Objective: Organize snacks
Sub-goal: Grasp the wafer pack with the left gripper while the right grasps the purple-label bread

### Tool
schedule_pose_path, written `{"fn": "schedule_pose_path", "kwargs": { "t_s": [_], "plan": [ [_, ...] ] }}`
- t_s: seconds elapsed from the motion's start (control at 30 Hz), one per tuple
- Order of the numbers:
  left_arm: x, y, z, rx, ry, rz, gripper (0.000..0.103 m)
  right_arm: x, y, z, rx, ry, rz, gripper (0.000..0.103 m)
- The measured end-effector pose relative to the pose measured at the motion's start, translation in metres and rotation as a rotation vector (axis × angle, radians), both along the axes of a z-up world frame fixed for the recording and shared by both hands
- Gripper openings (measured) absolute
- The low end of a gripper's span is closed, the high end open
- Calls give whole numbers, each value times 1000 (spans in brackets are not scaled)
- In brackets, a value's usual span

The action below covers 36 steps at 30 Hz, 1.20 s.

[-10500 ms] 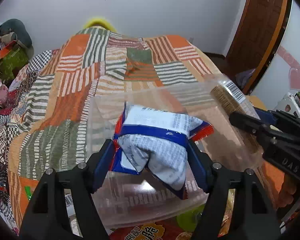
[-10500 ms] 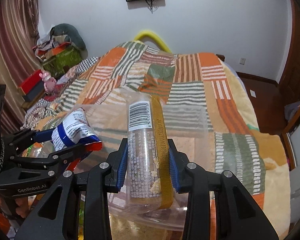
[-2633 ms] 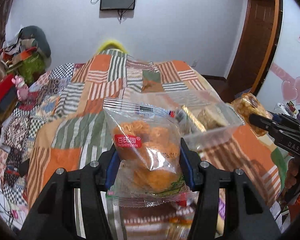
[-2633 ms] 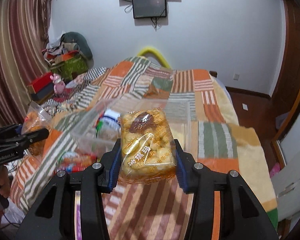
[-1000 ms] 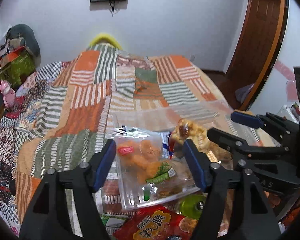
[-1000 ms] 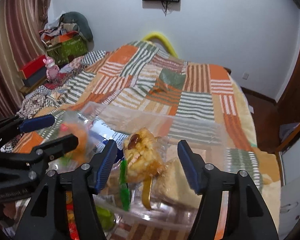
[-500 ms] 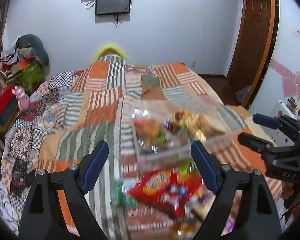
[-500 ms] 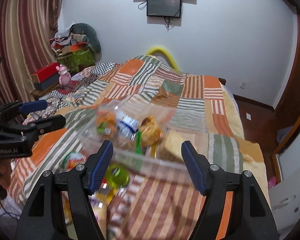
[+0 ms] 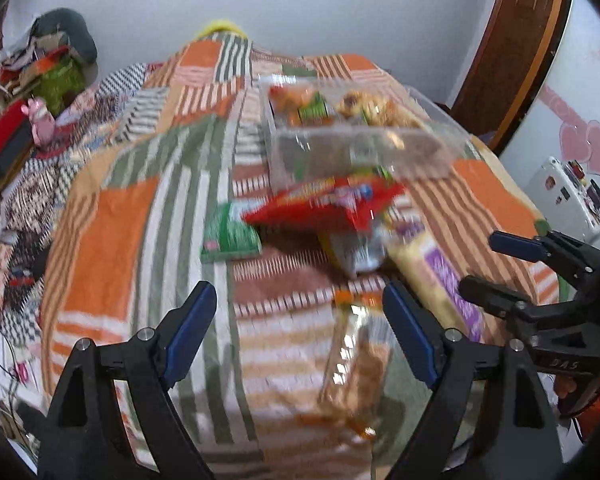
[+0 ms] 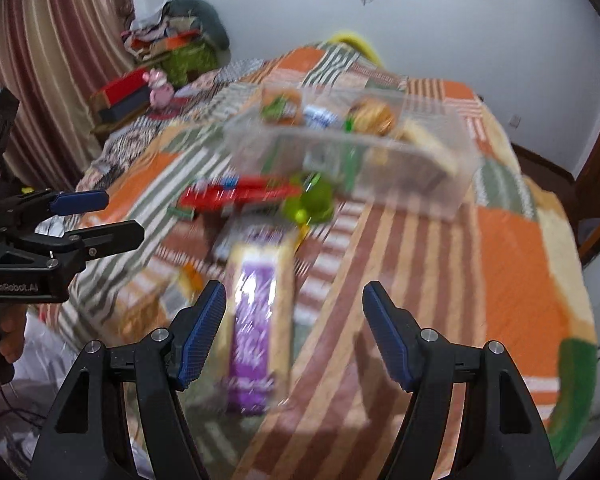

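Observation:
A clear plastic bin (image 9: 440, 136) (image 10: 452, 184) sits on the patchwork bed and holds several snack packs. In front of it lie loose snacks: a red bag (image 9: 324, 204) (image 10: 236, 194), a green packet (image 9: 230, 236), a purple and yellow pack (image 9: 448, 276) (image 10: 256, 308), a clear pack of biscuits (image 9: 356, 364) and a green round item (image 10: 310, 202). My left gripper (image 9: 300, 328) is open and empty above the biscuit pack. My right gripper (image 10: 294, 328) is open and empty above the purple pack. Both views are blurred by motion.
The striped quilt (image 9: 108, 240) covers the whole bed. Clothes and boxes are piled at the far left (image 10: 172, 52). A wooden door (image 9: 512, 40) stands at the right. The bed's near edge drops off just below both grippers.
Both grippers have pulled back and down from the bin, toward the loose snacks at the near end of the bed. Both stay open and empty.

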<state>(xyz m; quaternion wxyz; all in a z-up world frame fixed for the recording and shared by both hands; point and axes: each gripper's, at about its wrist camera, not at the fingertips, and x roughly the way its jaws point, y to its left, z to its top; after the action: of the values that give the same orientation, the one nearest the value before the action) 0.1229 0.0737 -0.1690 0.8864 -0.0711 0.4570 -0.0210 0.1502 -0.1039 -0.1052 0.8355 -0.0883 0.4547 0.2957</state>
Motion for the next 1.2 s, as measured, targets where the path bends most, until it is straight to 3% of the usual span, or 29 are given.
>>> {"fn": "schedule_pose_path", "kwargs": {
  "t_s": [0.2,0.27,0.37,0.6,0.67,0.83,1.2],
  "plan": [
    [-11,-15,-20,-25,45,-49,86,-5,15,-10,-30,20,34,64],
    [-13,-19,-27,-35,61,-56,86,-3,19,-15,-41,32,45,55],
    [-13,-25,-37,-40,84,-64,81,-5,21,-23,-38,64,51,48],
    [-8,-25,-55,-87,119,-66,44,-9,19,-25,-35,63,49,43],
    [-9,-26,-56,-106,113,-66,38,-10,16,-24,-32,58,43,43],
    [-13,-32,-48,-70,84,-71,35,-7,6,-18,-13,54,20,42],
    [3,-52,2,-40,-38,-132,35,1,-23,16,23,-37,-47,42]
  ]
}}
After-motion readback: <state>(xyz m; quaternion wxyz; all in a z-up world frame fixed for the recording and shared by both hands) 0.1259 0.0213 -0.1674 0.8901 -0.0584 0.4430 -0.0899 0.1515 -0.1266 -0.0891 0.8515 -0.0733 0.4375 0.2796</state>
